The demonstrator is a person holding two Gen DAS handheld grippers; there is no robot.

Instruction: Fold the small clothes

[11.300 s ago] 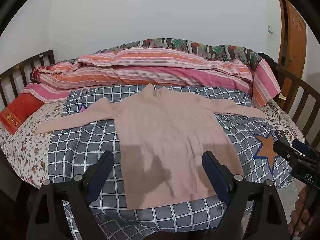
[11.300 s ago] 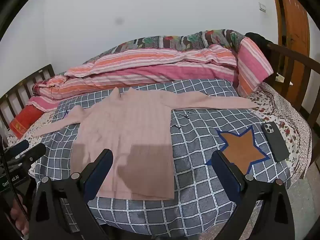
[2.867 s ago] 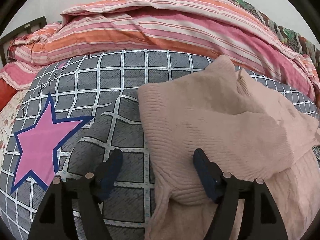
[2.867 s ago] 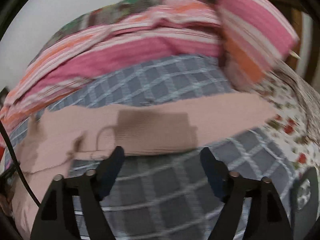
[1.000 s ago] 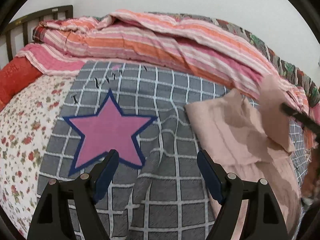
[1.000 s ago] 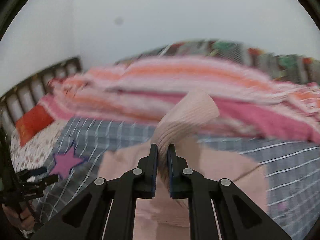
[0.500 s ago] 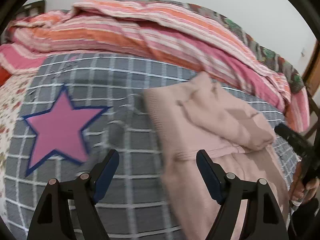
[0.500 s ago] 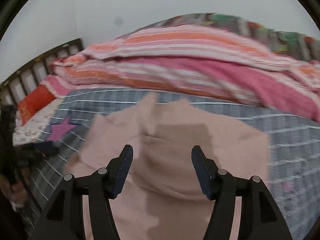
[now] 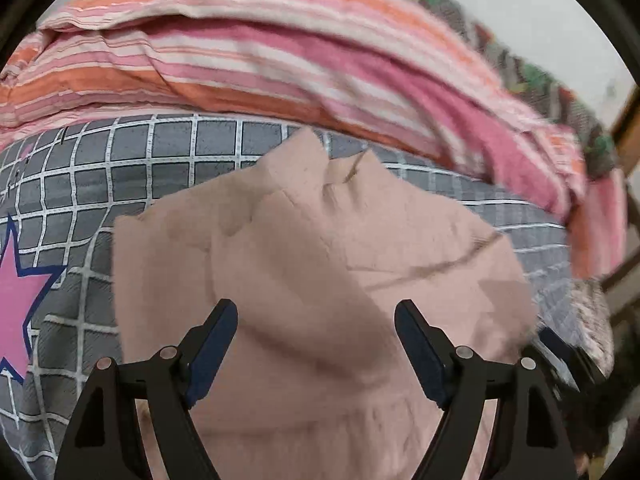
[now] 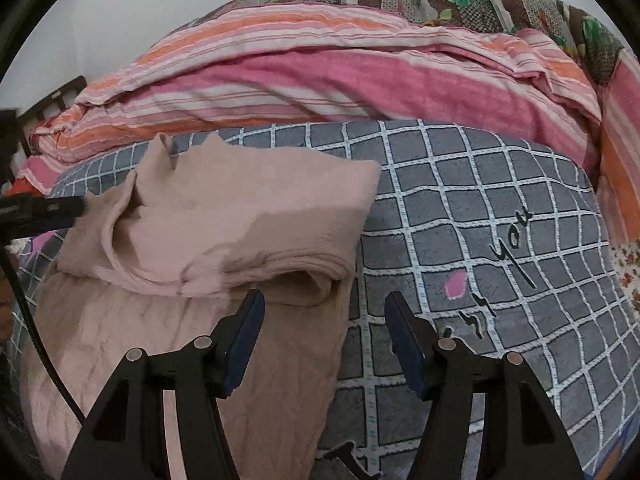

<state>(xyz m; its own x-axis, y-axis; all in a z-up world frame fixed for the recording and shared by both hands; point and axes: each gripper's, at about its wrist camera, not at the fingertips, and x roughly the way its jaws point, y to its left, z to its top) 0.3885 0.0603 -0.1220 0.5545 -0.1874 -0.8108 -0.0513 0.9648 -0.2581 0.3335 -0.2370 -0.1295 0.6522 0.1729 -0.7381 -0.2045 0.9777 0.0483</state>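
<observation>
Left wrist view is filled by a pale pink ribbed knit sweater, laid on a grey blanket with a white grid pattern, both sleeves folded in across its chest. The left gripper is held above the sweater's body with its blue-padded jaws spread wide and nothing caught between them. A pink star outlined in dark blue is printed on the blanket at the left edge, and a rumpled quilt striped in pink, orange and white is heaped along the far side.

From the right wrist view, the right gripper is seen over the sweater's right edge, just below the folded sleeve. Its jaws are apart and no cloth is pinched. Black script lettering is printed on the blanket to the right.
</observation>
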